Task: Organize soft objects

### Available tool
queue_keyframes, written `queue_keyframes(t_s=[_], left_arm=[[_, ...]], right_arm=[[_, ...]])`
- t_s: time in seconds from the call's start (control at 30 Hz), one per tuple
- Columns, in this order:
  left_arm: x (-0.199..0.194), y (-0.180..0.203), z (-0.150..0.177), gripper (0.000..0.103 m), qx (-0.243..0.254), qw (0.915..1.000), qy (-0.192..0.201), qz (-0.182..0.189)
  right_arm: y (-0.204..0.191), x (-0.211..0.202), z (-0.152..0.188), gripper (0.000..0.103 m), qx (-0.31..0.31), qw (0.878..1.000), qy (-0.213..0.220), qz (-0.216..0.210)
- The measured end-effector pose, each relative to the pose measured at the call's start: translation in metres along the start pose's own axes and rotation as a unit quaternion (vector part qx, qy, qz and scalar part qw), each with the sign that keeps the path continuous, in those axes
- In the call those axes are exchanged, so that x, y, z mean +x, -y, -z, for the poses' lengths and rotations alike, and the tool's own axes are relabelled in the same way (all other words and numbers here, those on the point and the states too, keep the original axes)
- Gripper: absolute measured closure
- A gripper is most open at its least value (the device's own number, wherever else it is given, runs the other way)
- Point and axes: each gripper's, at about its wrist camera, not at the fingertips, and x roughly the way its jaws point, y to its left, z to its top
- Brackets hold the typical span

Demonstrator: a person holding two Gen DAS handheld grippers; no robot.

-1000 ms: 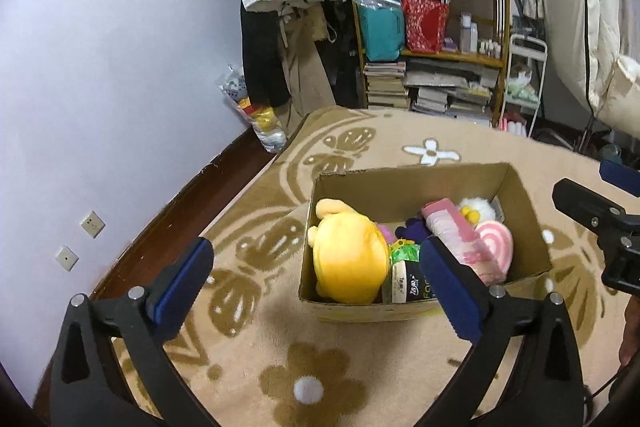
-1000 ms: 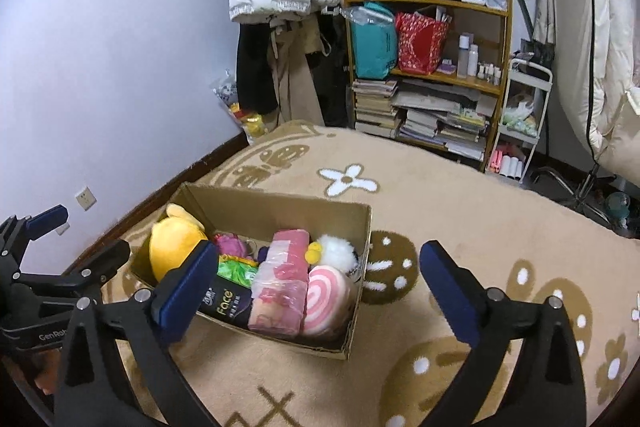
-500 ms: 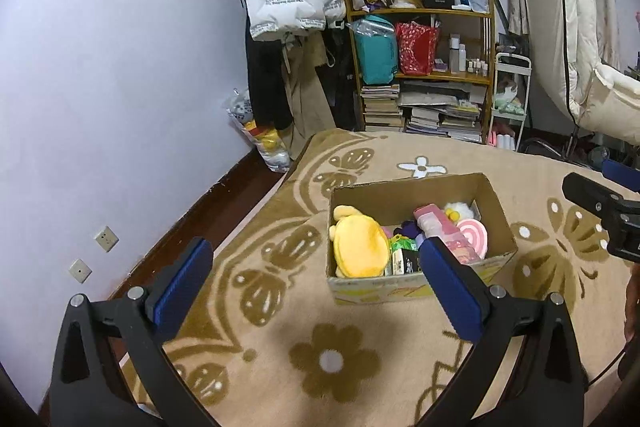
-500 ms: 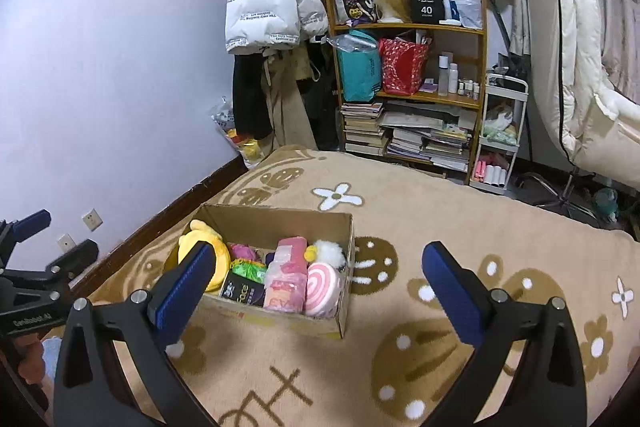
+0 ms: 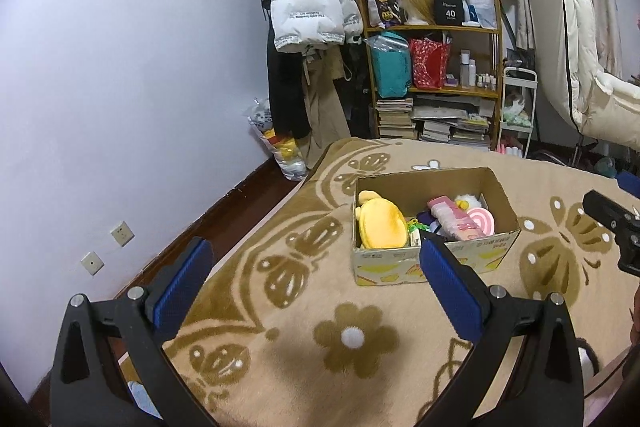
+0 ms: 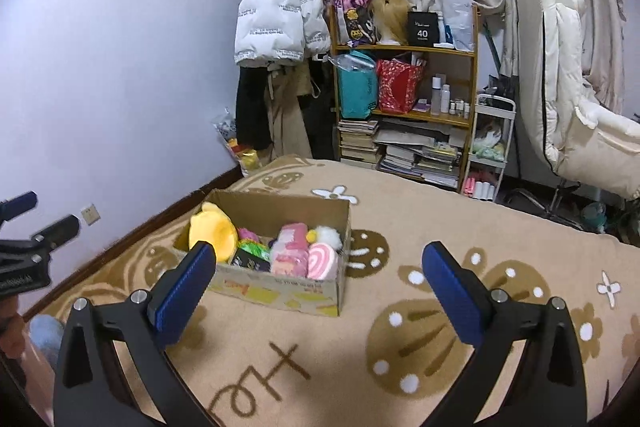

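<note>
A cardboard box (image 5: 496, 189) stands on the patterned blanket; it also shows in the right wrist view (image 6: 280, 293). It holds a yellow plush (image 5: 380, 227) (image 6: 214, 229), a pink pack (image 5: 454, 223) (image 6: 290, 253), a pink swirl cushion (image 5: 480, 223) (image 6: 322, 263), a white fluffy toy (image 6: 330, 235) and small dark and green packets. My left gripper (image 5: 314, 277) is open and empty, well back from the box. My right gripper (image 6: 318, 277) is open and empty, back from the box at its right side. Each gripper shows at the edge of the other's view.
The beige and brown blanket (image 5: 352, 339) covers the bed. A wooden shelf (image 6: 404, 115) with books and bags stands behind. A white puffer jacket (image 6: 276, 23) hangs by the wall. A white padded chair (image 6: 572, 99) is at the right. A bag of items (image 5: 276, 147) lies on the floor.
Both grippers have pulled back and up from the box, which now looks smaller and farther. Both stay open and empty. The box and its contents have not moved.
</note>
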Motion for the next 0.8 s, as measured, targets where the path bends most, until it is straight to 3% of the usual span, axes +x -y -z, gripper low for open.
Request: queue_keyframes(t_s=[0.33, 0.8], left_arm=[[-0.002, -0.008, 0.024, 0.001, -0.004, 0.9998, 0.017, 0.01], [0.012, 0.008, 0.035, 0.001, 0.012, 0.9996, -0.01, 0.024]], right_arm=[[0.009, 0.0, 0.029, 0.0, -0.006, 1.0, -0.004, 0.012], [0.018, 0.006, 0.044, 0.0, 0.009, 1.0, -0.019, 0.012]])
